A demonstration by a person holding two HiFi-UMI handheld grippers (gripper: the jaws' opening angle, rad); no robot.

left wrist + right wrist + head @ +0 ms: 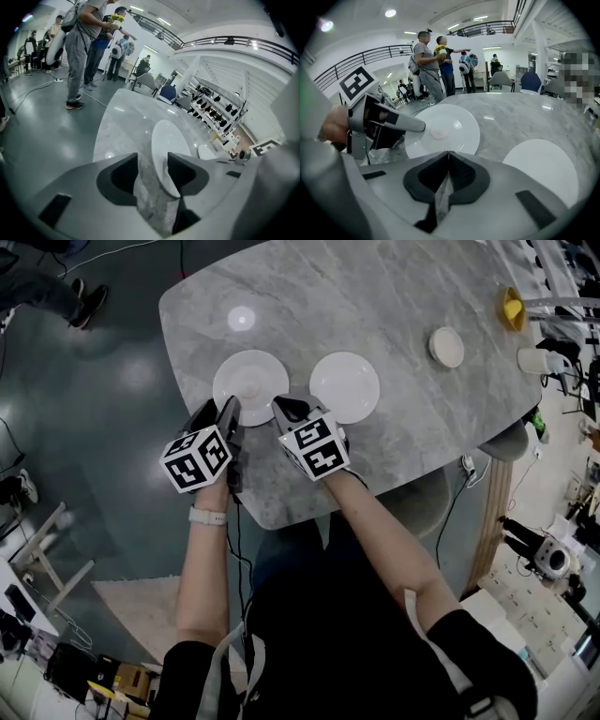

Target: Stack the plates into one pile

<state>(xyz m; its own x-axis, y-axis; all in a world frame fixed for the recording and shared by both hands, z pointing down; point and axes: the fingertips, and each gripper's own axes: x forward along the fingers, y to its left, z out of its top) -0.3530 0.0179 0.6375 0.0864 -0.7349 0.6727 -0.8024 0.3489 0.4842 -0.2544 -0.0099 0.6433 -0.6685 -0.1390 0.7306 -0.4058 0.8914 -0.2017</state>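
While left tool (153, 164) gapes at a plate (171, 138), right tool (448, 161) is closed.

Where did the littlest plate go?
In the head view, the littlest plate lies by itself on the right part of the table, between the right big plate and the yellow object at the edge.
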